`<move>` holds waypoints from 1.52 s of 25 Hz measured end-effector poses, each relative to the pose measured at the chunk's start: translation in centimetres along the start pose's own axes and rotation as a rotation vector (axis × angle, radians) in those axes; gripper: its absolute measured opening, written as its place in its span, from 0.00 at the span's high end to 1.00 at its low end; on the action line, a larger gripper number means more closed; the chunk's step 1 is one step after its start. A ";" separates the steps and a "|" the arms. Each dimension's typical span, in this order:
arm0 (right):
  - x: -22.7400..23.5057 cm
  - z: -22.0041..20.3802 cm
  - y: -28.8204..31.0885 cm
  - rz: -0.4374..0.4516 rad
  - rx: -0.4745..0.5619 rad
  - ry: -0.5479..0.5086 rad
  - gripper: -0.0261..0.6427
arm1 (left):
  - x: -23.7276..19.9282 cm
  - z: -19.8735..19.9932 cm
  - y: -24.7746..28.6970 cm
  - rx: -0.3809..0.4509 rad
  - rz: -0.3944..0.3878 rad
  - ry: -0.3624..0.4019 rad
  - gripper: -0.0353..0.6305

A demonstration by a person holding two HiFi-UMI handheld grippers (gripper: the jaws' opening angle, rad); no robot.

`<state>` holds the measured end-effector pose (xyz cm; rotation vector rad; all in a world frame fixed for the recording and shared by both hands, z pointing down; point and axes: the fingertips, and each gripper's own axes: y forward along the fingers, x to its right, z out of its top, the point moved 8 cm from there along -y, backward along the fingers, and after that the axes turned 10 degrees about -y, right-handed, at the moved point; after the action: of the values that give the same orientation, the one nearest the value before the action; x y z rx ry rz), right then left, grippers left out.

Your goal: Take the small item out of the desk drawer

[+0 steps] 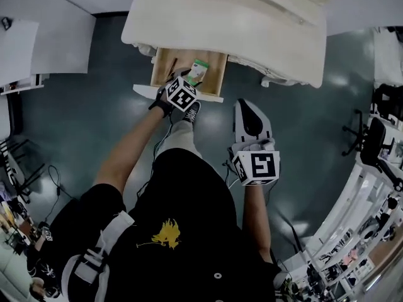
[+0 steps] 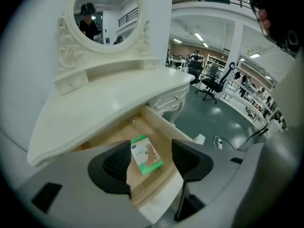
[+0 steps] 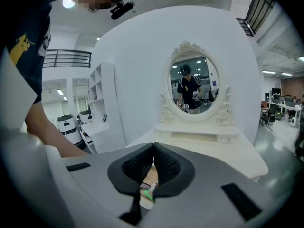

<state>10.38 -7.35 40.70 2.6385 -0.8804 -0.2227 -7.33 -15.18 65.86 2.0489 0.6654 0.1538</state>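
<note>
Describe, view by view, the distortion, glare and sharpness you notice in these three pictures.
Head view: the wide lens bows the desk edges, and lamp glare spots the glossy floor. Left gripper view: dark corners ring the picture, yet the green packet is sharp. Right gripper view: the mirror is crisp; a ceiling lamp flares at top left.

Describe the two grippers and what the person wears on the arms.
The left gripper and right gripper: grey bodies, black ribbed pads on the jaws, each carrying a white cube with black square markers. Black short-sleeved shirt with a yellow emblem; black strap on the left wrist.
</note>
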 end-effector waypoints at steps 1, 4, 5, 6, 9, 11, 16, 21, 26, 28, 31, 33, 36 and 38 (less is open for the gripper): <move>0.2 -0.6 0.2 0.002 -0.015 0.017 0.94 | -0.1 0.0 1.8 -0.039 -0.010 -0.002 0.52; 0.1 -2.4 0.5 0.005 -0.062 0.059 0.94 | -0.8 -0.5 6.2 -0.131 -0.014 -0.005 0.49; 0.1 -2.8 0.6 0.005 -0.076 0.068 0.94 | -1.1 -0.5 7.2 -0.152 -0.012 -0.015 0.47; 0.1 -3.1 0.5 0.003 -0.088 0.075 0.94 | -1.5 -0.5 8.0 -0.168 -0.010 -0.030 0.44; 0.1 -3.5 0.5 -0.010 -0.114 0.092 0.94 | -2.5 -0.4 9.6 -0.181 0.003 -0.079 0.40; 0.5 -4.0 0.6 -0.021 -0.127 0.103 0.94 | -2.9 -0.2 10.8 -0.193 0.011 -0.091 0.39; 1.7 -4.9 1.6 -0.029 -0.155 0.108 0.94 | -3.2 -0.9 14.1 -0.272 0.014 -0.121 0.37; 1.2 -3.9 2.2 -0.040 -0.152 0.115 0.94 | -3.8 -1.0 14.6 -0.345 -0.001 -0.219 0.37; 0.8 -2.5 2.8 -0.041 -0.159 0.105 0.94 | -5.5 -1.4 14.8 -0.380 0.038 -0.352 0.35; 0.7 -2.8 3.0 -0.047 -0.167 0.107 0.94 | -5.7 -1.6 15.2 -0.372 0.044 -0.369 0.35; 0.6 -3.5 3.7 -0.056 -0.173 0.104 0.94 | -6.1 -2.1 15.8 -0.354 0.044 -0.400 0.43; 0.5 -3.2 4.1 -0.069 -0.171 0.098 0.94 | -6.5 -2.1 15.6 -0.335 0.027 -0.424 0.44; -0.2 -2.2 4.5 -0.093 -0.159 0.092 0.94 | -6.4 -1.5 14.1 -0.291 -0.035 -0.368 0.44; -0.6 -2.2 4.8 -0.092 -0.150 0.090 0.94 | -5.5 -1.2 13.1 -0.266 -0.077 -0.254 0.44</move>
<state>7.80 -9.99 44.52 2.5300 -0.6870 -0.1833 -7.23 -22.40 78.12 1.7476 0.5333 -0.0599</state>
